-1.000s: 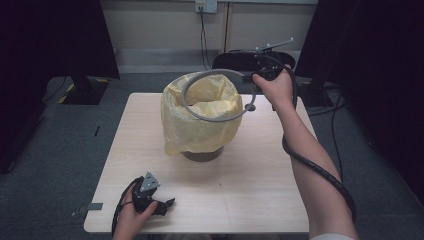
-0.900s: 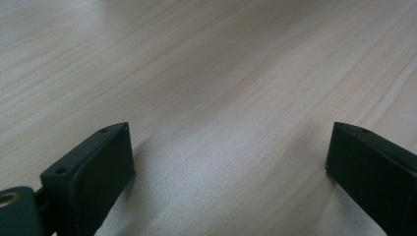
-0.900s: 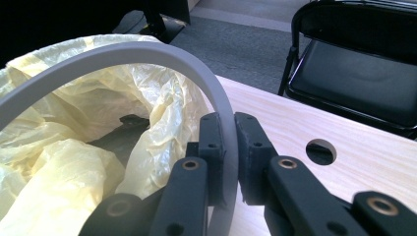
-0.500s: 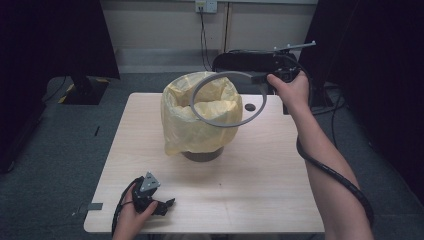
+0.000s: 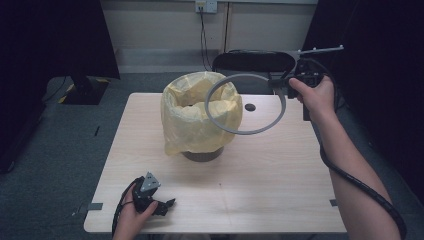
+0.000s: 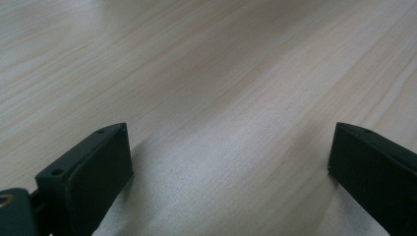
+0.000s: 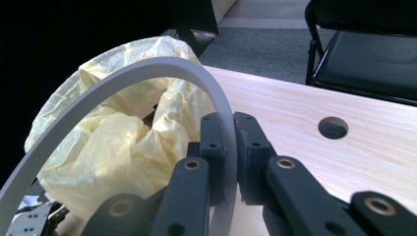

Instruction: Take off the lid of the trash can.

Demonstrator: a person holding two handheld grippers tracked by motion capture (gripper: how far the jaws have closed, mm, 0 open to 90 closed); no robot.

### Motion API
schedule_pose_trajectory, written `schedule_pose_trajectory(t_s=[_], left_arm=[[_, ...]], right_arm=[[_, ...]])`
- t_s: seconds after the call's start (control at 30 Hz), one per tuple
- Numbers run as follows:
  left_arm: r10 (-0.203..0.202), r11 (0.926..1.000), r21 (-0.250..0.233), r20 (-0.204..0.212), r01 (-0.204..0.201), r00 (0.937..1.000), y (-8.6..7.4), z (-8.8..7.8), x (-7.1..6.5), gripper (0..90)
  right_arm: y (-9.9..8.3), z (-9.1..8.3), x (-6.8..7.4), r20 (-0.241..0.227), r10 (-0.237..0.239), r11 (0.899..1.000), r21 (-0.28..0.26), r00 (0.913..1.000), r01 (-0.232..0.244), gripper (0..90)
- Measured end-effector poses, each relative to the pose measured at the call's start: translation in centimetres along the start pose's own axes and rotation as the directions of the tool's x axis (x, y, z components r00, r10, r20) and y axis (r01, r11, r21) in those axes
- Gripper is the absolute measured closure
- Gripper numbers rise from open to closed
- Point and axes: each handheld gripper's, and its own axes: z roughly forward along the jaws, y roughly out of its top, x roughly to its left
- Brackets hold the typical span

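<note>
Here, pale wood table (image 5: 260, 175), grey carpet floor (image 5: 60, 145); right fingers (image 7: 230, 147) clamp grey ring (image 5: 250, 131), left fingers (image 6: 88, 172) agape, empty.

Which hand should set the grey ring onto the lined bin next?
Right. The right gripper already clamps the grey ring beside the bin; the left gripper rests open and far off at the table's near edge.

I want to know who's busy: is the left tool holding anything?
No, the left tool has its jaws wide apart over bare table, nothing between them.
</note>
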Motion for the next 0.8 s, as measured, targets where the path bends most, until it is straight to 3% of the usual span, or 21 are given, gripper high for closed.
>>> schedule_pose_trajectory(t_s=[0.33,0.8], left_arm=[[0.000,1.0000,0.000,0.000,0.000,1.0000,0.0,0.0,0.0,2.1],[0.001,1.0000,0.000,-0.001,-0.001,1.0000,0.0,0.0,0.0,2.0]], right_arm=[[-1.3,-1.4,-0.7,0.005,-0.014,1.000,0.013,0.9999,0.013,83.5],[-3.8,-3.0,-1.3,-0.032,-0.019,0.999,0.026,0.9993,0.019,83.5]])
